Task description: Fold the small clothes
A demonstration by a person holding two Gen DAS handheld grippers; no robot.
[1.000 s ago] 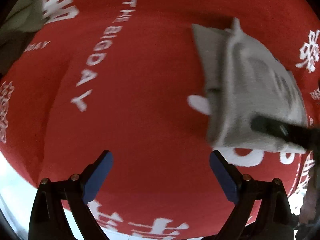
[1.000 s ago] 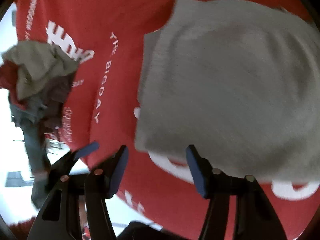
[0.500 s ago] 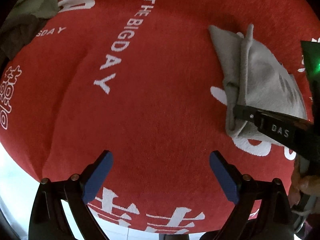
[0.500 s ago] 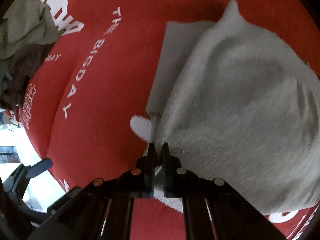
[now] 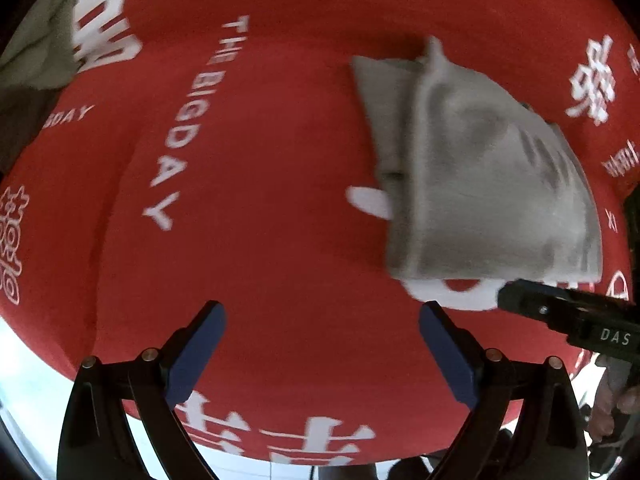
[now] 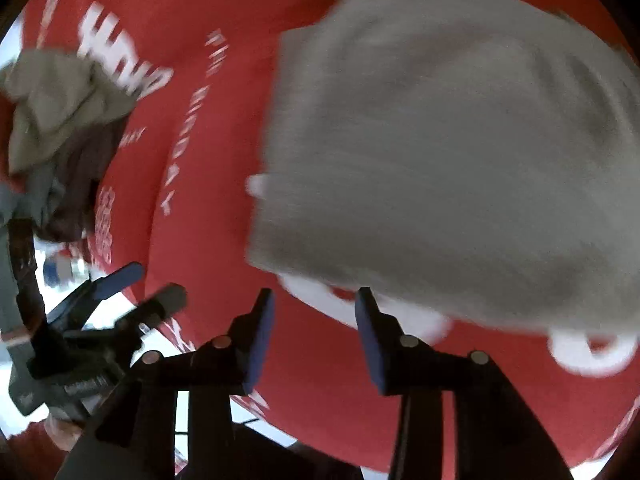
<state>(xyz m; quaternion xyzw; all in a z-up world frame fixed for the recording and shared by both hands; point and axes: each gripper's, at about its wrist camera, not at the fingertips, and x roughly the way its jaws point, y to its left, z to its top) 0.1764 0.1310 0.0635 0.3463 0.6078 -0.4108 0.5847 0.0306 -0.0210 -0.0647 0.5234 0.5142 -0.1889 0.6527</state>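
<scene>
A folded grey garment (image 5: pixel 476 184) lies on the red cloth (image 5: pixel 260 160) with white lettering; in the right wrist view the grey garment (image 6: pixel 440 152) fills the upper right. My left gripper (image 5: pixel 322 344) hangs open over bare red cloth, well left of the garment, with nothing between its fingers. My right gripper (image 6: pixel 316 324) sits just off the garment's near edge, its jaws opening and nothing between them. A black finger of the right gripper (image 5: pixel 568 316) shows at the right in the left wrist view.
A heap of unfolded olive, dark and red clothes (image 6: pixel 60 128) lies at the far left of the red cloth, seen also as the clothes heap (image 5: pixel 32 64) in the left wrist view. The cloth's near edge (image 5: pixel 280 456) drops to a pale floor. The left gripper (image 6: pixel 132 288) appears at lower left.
Half a second ago my right gripper was shut on the garment's near edge; it has let go, opened and drawn back. The garment now lies flatter. The left gripper stayed open.
</scene>
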